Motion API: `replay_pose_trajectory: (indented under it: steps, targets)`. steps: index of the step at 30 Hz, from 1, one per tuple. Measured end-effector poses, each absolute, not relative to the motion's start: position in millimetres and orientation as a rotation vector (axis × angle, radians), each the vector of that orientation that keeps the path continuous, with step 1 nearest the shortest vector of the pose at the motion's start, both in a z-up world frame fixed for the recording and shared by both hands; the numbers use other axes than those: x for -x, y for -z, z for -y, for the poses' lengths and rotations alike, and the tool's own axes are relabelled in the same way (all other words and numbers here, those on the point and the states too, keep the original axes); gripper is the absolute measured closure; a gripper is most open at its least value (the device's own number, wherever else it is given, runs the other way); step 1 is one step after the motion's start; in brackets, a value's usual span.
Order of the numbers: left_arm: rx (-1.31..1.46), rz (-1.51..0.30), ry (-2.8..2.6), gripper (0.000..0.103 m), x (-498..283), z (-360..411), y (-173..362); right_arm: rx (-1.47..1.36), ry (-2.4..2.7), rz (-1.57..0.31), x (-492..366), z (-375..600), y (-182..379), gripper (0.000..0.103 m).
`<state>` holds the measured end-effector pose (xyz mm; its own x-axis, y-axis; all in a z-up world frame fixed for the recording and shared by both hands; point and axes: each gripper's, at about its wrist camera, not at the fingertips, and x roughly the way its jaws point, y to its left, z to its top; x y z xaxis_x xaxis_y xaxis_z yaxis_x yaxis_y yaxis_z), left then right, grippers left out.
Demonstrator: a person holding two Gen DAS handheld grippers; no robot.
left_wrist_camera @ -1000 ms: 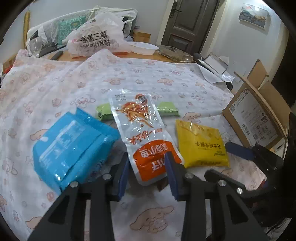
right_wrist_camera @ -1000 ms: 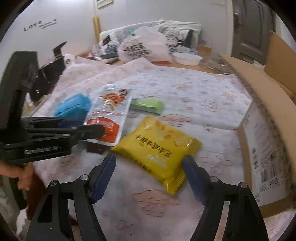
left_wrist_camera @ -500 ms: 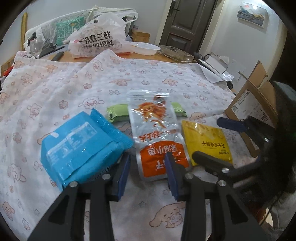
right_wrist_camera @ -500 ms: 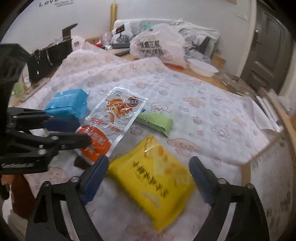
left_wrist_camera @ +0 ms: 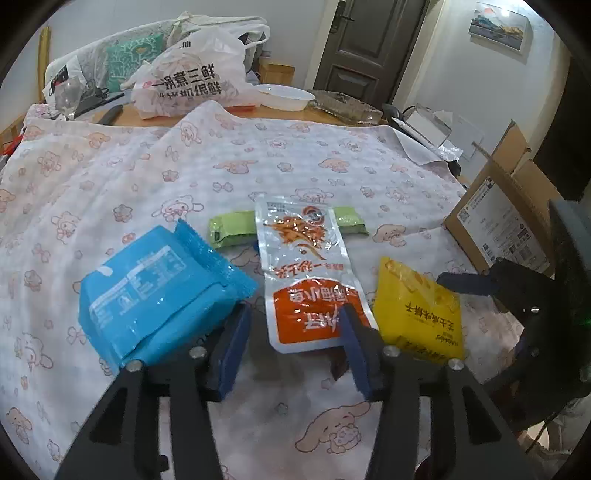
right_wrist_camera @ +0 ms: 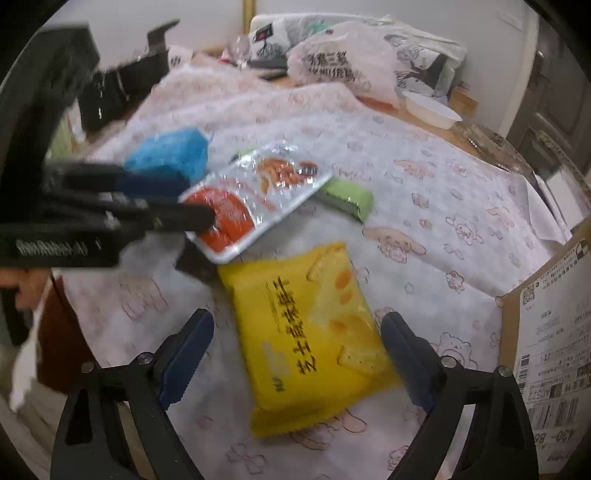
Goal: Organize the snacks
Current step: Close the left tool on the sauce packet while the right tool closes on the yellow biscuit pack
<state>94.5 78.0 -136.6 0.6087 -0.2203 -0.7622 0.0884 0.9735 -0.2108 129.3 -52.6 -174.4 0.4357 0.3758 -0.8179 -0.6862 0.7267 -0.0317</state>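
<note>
Opening left gripper [left_wrist_camera: 293, 341] tilts down; orange pouch [left_wrist_camera: 306, 273] unmoved.

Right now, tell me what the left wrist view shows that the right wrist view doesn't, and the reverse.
Only the left wrist view: the framed picture on the wall and the blue packet's printed label.
Only the right wrist view: a hand holding the left gripper and the yellow packet's whole front between the right gripper's fingers.
Both: the orange-and-silver pouch, green packet, cardboard box, white bowl and printed bag.
</note>
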Motion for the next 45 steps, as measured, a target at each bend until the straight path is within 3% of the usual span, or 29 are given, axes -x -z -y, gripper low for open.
replay_pose_trajectory:
  steps: [2,6,8,13,21,23,32,40,45]
  targets:
    - [0.159,-0.899,0.182,0.053,-94,-77,135,0.358,-0.657,-0.899,-129,58,172,0.030]
    - [0.155,-0.901,0.186,0.047,-95,-75,133,0.341,-0.527,-0.906,-121,65,170,0.031]
    - [0.147,-0.902,0.188,0.038,-96,-71,133,0.327,-0.439,-0.899,-117,72,170,0.031]
    - [0.095,-0.913,0.159,0.034,-106,-52,133,0.325,-0.366,-0.853,-112,76,169,0.031]
    - [-0.007,-0.926,0.008,0.033,-124,-33,152,0.277,-0.397,-0.823,-113,80,172,0.031]
    - [-0.005,-0.916,0.006,0.042,-124,-32,151,0.271,-0.403,-0.817,-112,80,173,0.031]
    - [-0.007,-0.932,0.042,0.043,-97,-31,147,0.248,-0.403,-0.800,-103,84,174,0.032]
    - [-0.008,-0.948,0.076,0.042,-64,-30,145,0.238,-0.372,-0.799,-93,86,175,0.032]
    - [-0.014,-0.961,0.055,0.035,-60,-33,149,0.236,-0.386,-0.814,-82,88,173,0.031]
